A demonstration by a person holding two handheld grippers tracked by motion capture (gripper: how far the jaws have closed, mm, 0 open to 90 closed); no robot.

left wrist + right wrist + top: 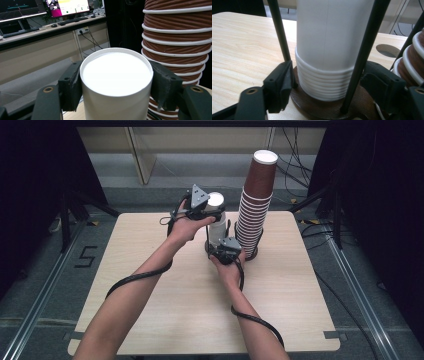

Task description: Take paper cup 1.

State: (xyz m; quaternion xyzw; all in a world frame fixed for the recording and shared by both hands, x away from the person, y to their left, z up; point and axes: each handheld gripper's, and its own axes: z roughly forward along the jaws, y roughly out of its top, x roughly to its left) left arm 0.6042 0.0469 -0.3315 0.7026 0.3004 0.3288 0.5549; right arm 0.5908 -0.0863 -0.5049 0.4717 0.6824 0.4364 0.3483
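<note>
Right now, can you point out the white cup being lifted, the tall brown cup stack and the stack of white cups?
white cup [116,75]: left gripper view, its flat upturned bottom.
brown cup stack [256,202]: high view, mid-height rims.
white cup stack [322,82]: right gripper view, nested rims.

Brown cup stack [175,37] top & btm cut off.

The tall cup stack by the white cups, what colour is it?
Brown stack with white rims; clearest in the left gripper view.

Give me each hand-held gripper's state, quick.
Left hand-held gripper: closed on the top white cup.
Right hand-held gripper: open around the white cup stack, pads apart from it.
</note>
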